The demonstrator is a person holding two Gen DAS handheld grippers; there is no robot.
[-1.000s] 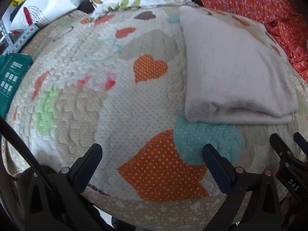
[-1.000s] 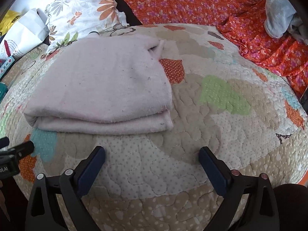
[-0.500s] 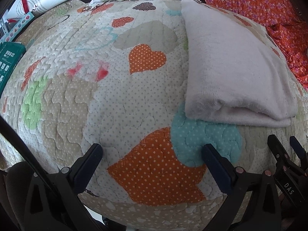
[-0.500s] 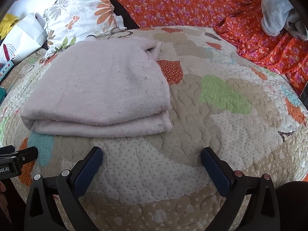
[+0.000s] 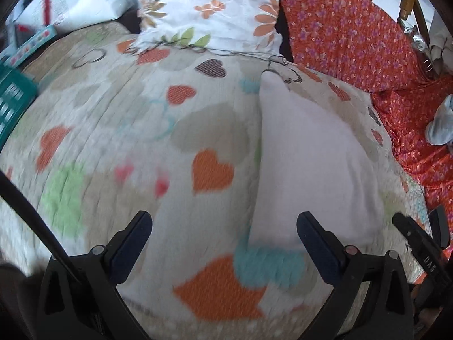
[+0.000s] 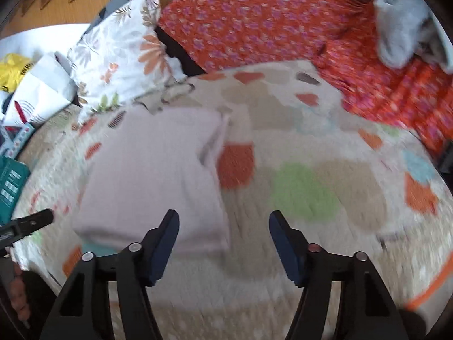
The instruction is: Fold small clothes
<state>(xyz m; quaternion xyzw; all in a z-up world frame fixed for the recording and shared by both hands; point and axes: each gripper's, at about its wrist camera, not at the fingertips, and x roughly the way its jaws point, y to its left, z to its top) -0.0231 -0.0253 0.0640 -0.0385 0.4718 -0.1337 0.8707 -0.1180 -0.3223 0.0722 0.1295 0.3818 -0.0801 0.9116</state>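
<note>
A pale pink folded garment (image 5: 314,167) lies flat on the patchwork quilt (image 5: 158,130), right of centre in the left wrist view and left of centre (image 6: 153,175) in the right wrist view. My left gripper (image 5: 223,226) hangs open above the quilt near the garment's front edge, with nothing between its fingers. My right gripper (image 6: 223,223) is above the garment's near right corner. Its jaws are closing and hold nothing. Both views are blurred by motion.
A floral pillow (image 5: 209,8) lies behind the quilt, beside an orange flowered sheet (image 6: 254,19). A grey garment (image 6: 402,28) sits on that sheet at far right. White bags (image 6: 36,90) and a teal box (image 5: 14,99) crowd the left edge.
Both grippers have risen and pulled back from the quilt, so more of the bed shows. The right gripper's fingers now stand closer together. The garment has stayed in place.
</note>
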